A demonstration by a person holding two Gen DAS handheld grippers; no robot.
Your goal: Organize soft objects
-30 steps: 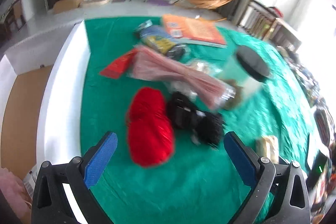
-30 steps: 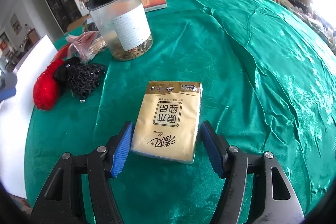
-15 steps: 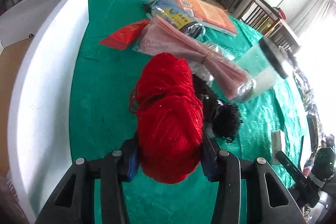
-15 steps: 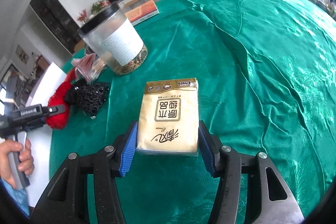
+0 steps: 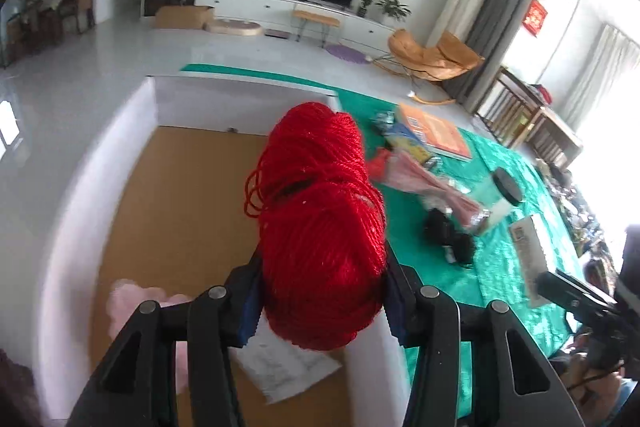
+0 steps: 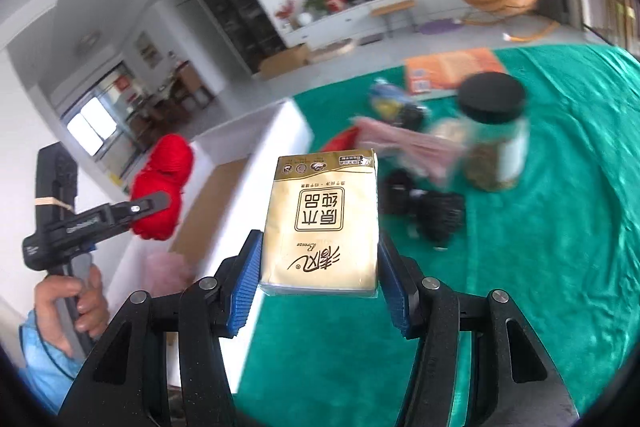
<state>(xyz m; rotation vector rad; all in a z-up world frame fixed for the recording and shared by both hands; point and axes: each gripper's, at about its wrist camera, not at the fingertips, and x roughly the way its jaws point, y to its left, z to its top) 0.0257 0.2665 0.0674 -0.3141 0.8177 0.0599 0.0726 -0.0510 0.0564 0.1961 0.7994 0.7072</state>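
Red yarn fills the left wrist view, clamped between the blue pads of the left tool and carried above the white box, whose brown floor lies below and ahead, probably so the ball can be dropped in. A pink soft thing already lies in the box, low and left of the tool.

In the right wrist view the right tool is clamped on the tissue pack, lifted clear of the green desk. Ahead and right stand the jar and a black mesh item; the box sits to the tool's left, seemingly the pack's destination.
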